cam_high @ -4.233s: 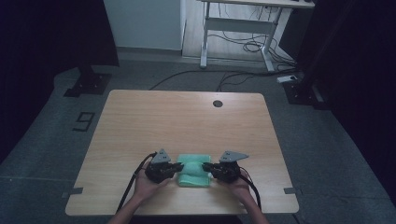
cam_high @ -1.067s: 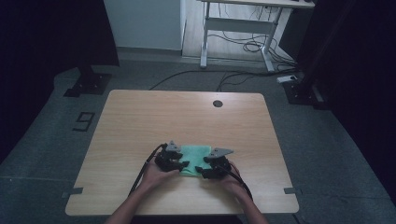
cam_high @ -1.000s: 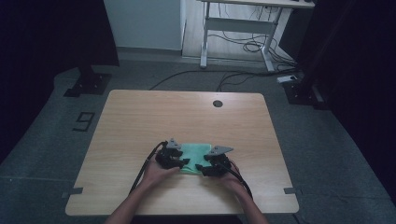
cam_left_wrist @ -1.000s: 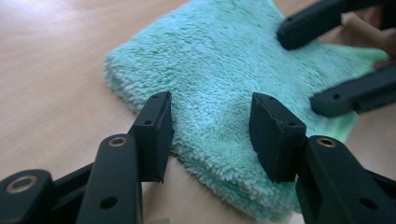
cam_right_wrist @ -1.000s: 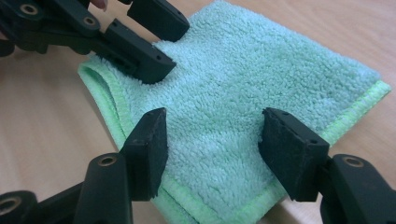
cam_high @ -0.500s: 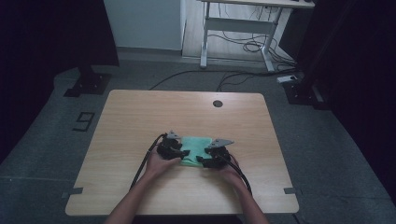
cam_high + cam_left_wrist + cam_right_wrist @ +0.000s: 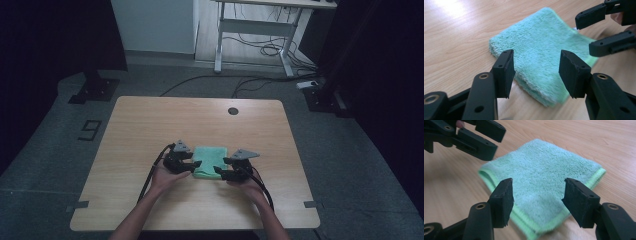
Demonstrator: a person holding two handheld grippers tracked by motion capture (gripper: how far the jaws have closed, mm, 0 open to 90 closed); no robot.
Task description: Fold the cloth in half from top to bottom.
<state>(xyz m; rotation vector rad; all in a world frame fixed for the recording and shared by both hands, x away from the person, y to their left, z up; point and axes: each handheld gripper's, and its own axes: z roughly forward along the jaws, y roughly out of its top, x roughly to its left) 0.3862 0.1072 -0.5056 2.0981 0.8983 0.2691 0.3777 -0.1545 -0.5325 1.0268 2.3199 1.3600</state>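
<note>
Closest in, at the near edge of the bench (image 7: 150, 120): two forearms, a hand on each tool. Left claw (image 7: 536, 72) spread wide, jaws just opening, nothing pinched between the flat black pads. Right claw (image 7: 537, 200) also standing open, pads clear of any fabric. Both aimed inward at the same thing from opposite sides.

Between them, flat on the bench toward its near side: a folded green cloth (image 7: 210, 159). Terry pile, fluffy and matte, folded into a thick square pad of several layers, with a brighter green stitched hem along the edges and a rounded fold on one side.

Judged by look: very light, soft, fully limp, nothing to break. Likely to sag and fall open if lifted by a single layer. Not slippery; pile should catch well on the pads. Best taken at a corner or along the hemmed edge, pinching through all layers at once, one claw per side to keep the fold together.

Under it, pale wood-grain laminate, smooth and slightly glossy. Farther back, a round dark cable hole (image 7: 233, 110) near the far edge. Beyond that, grey floor, loose cables, white desk legs (image 7: 250, 30).
</note>
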